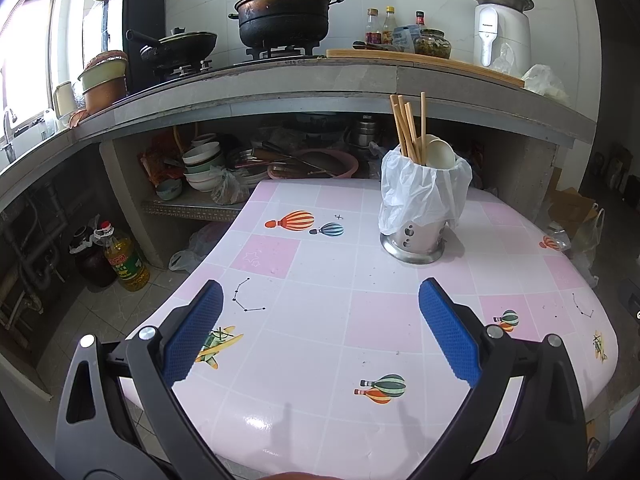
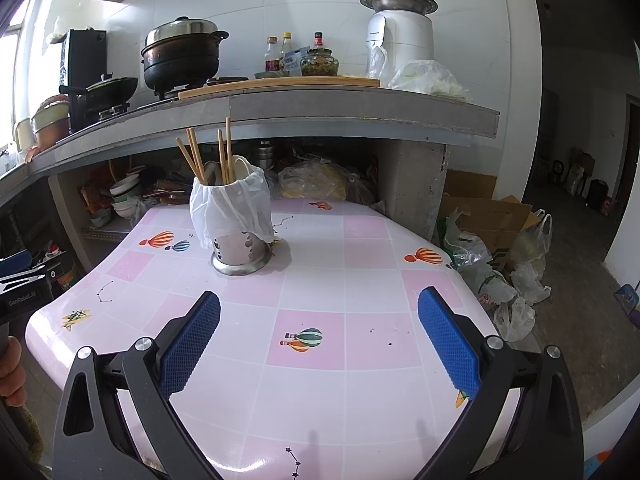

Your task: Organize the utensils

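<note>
Kitchen clutter fills the background: a grey stone counter (image 1: 280, 80) runs along the tiled wall, carrying a black pot with a steel lid (image 1: 284, 12), a dark wok (image 1: 180, 46), sauce bottles (image 1: 380, 26) and a white appliance (image 1: 500, 28). Stacked bowls (image 1: 202, 168) sit on the shelf beneath it.

In front stands the desk (image 1: 320, 280), covered in a pink and white checked sheet printed with hot-air balloons. On it rests a steel utensil holder (image 1: 416, 236) with a white plastic bag (image 1: 420, 192) draped over its upper part. Wooden chopsticks (image 1: 406, 128) stand upright inside the holder, leaning slightly, and 2 pale spoons (image 1: 438, 154) sit beside them in the same holder. In the left wrist view the holder is toward the far right part of the desk; in the right wrist view it is toward the far left.

The left tool (image 1: 320, 328) hovers over the near edge of the desk with its blue-padded fingers (image 1: 196, 332) spread wide, holding nothing. The right tool (image 2: 318, 336) is likewise spread wide and empty above the desk, its blue pads (image 2: 448, 340) well apart. Both are well apart from the holder. At the left edge of the right wrist view, a hand (image 2: 10, 368) grips the handle of the other tool. Plastic bags (image 2: 516, 280) and a cardboard box (image 2: 488, 216) lie on the floor to the right of the desk.
</note>
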